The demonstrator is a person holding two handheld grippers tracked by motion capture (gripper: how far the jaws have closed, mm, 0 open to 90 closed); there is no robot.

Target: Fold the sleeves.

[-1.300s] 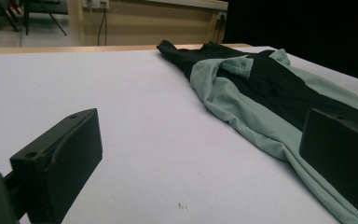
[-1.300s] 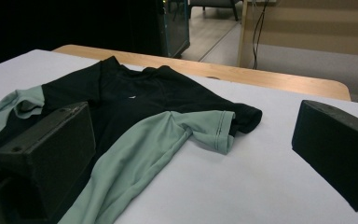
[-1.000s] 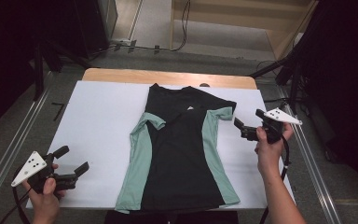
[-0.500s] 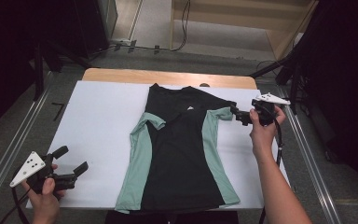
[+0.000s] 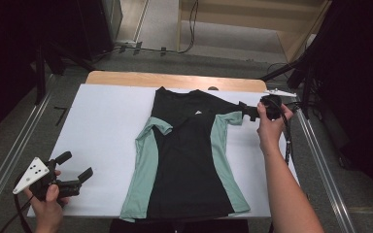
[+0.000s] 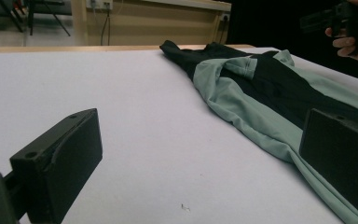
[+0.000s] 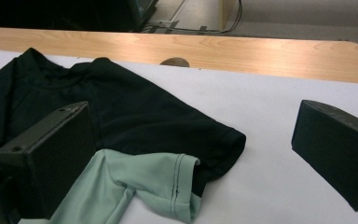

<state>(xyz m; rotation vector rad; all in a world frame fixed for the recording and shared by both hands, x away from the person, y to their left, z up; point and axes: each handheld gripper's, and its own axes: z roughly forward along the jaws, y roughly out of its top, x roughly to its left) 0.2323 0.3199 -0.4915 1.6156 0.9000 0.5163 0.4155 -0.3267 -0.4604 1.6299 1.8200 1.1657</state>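
At a table (image 5: 102,121) covered in white, a person works a black and mint-green shirt (image 5: 187,160) with a handheld gripper in each hand. The right gripper (image 5: 248,112) hovers at the shirt's sleeve (image 7: 186,154), jaws spread wide with nothing between them; from its own camera the black sleeve end and the folded green cuff lie just ahead and below, between the two black jaws, with the strip of bare wooden table edge (image 7: 261,51) beyond. The left gripper (image 5: 75,167) is held low over the white surface, well apart from the garment, its jaws likewise wide open and empty; from its camera the shirt stretches away to the front and right, green side panel nearest, one jaw overlapping the hem in the picture. The shirt lies flat, collar away from the person, one sleeve folded inward across the chest. The right hand (image 6: 354,37) shows far ahead of the left gripper.
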